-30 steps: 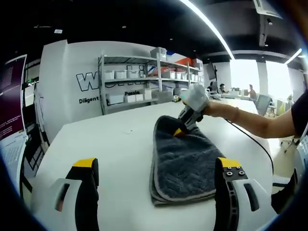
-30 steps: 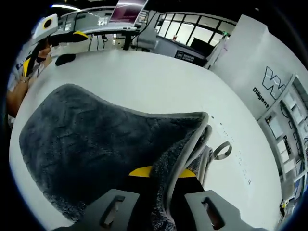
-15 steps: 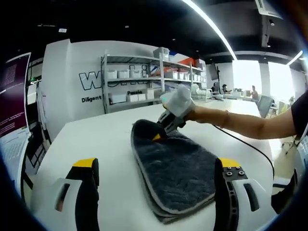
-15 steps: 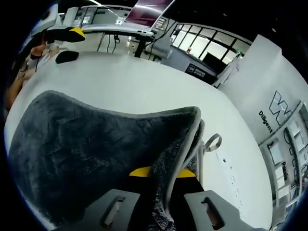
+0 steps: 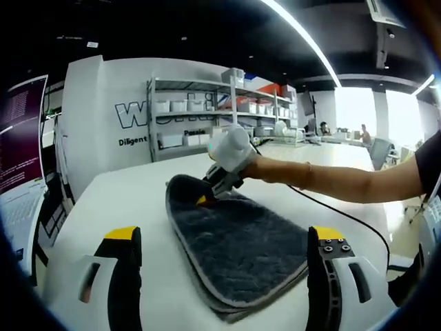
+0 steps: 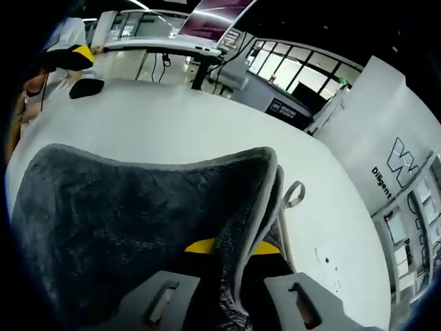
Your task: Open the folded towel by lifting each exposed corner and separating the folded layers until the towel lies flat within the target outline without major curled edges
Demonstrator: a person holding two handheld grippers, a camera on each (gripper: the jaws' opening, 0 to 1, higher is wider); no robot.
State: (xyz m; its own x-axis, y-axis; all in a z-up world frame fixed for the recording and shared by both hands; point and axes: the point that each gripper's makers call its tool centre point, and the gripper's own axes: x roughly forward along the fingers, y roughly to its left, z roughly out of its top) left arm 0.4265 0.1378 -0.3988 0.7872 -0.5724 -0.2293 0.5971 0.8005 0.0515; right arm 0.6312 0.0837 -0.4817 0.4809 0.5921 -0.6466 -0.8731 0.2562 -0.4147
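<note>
A dark grey towel (image 5: 238, 245) with a light grey hem lies folded on the white table (image 5: 131, 200). Its top layer is lifted at the far corner, where my right gripper (image 5: 204, 198) is shut on it, a person's arm reaching in from the right. In the right gripper view the towel (image 6: 117, 227) spreads out to the left of the jaws, and my right gripper (image 6: 231, 249) pinches the hemmed corner between its yellow pads. A hanging loop (image 6: 293, 194) sticks out from the corner. My left gripper (image 5: 224, 238) stands open near the towel's close end, touching nothing.
Shelving (image 5: 207, 121) with boxes lines the far wall behind the table. A black object (image 6: 84, 87) lies at the table's far side in the right gripper view. Desks and windows (image 5: 358, 114) stand beyond.
My right gripper has carried the towel's far corner leftward and up in the left gripper view, peeling the top layer open. The left gripper has stayed put.
</note>
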